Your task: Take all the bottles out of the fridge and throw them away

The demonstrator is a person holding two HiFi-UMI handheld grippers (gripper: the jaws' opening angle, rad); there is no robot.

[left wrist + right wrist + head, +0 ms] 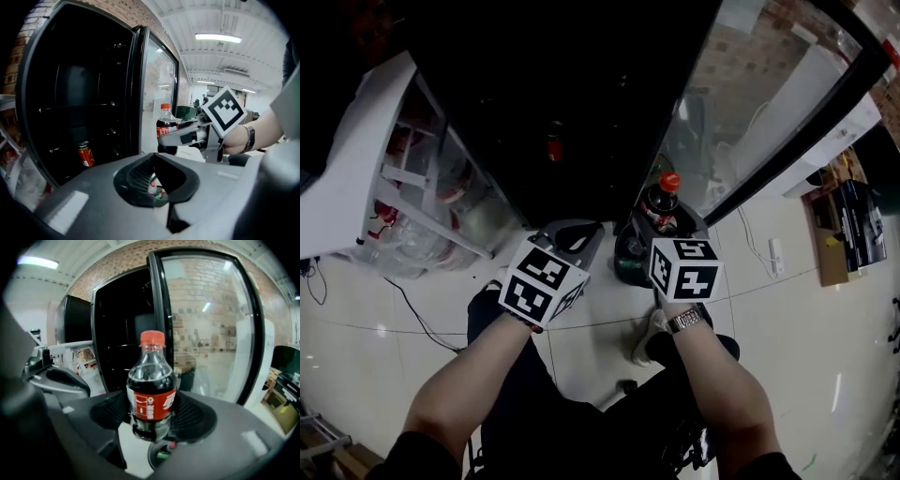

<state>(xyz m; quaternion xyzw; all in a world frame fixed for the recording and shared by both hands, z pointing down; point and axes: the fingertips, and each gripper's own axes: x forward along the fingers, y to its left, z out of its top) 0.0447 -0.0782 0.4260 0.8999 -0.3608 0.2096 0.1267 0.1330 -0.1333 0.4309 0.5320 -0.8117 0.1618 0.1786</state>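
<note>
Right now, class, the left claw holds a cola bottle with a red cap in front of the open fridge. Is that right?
Not quite: the claw is wrong. The right claw holds the cola bottle with the red cap in front of the open fridge, as the right gripper view shows. The left claw has nothing between its jaws.

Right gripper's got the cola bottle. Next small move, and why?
Probably lower the right gripper a little further toward the bin before letting go. Its jaws are clamped on the cola bottle, and the right gripper view shows the bin just below the bottle, already holding what look like other bottles.
</note>
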